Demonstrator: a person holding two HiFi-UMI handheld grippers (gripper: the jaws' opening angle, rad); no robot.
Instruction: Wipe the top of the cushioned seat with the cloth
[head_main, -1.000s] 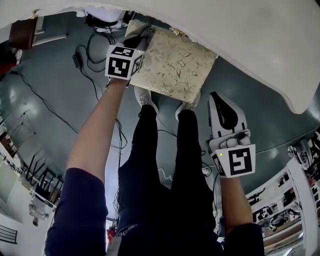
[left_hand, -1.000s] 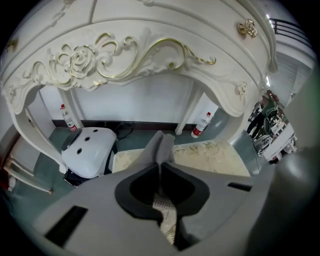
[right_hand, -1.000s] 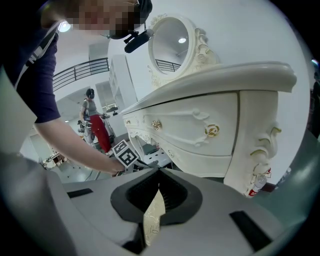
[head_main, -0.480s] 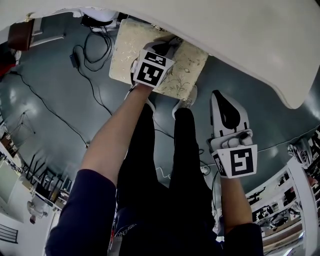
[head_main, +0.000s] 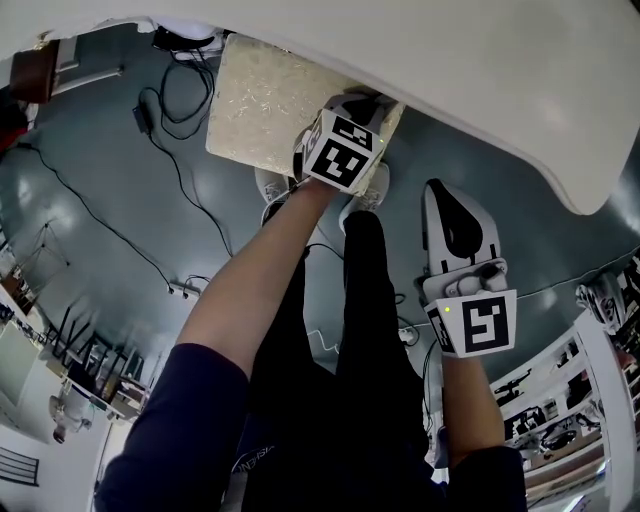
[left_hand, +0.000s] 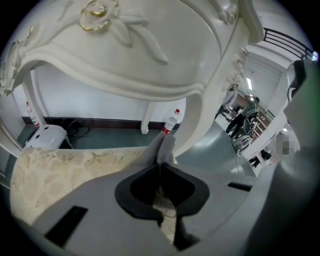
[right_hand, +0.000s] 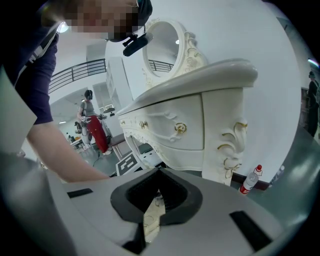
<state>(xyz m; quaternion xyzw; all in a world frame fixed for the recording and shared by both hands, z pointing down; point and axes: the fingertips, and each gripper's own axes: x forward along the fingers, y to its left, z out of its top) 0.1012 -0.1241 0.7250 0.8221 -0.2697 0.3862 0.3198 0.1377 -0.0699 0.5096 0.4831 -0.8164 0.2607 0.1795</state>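
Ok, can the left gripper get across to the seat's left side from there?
Probably yes. The left gripper, shut on the cloth, sits at the cushioned seat's right edge. The rest of the cushion top is bare, and the white dresser only overhangs its far edge.

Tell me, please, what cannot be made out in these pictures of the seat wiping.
The cloth: hidden under the left gripper in the head view; the left gripper view shows only a grey fold past the shut jaws, so its extent and its contact with the cushioned seat are unclear.
The seat's far edge: covered by the dressing table top in the head view.
The bottle: label too small to read in both gripper views.
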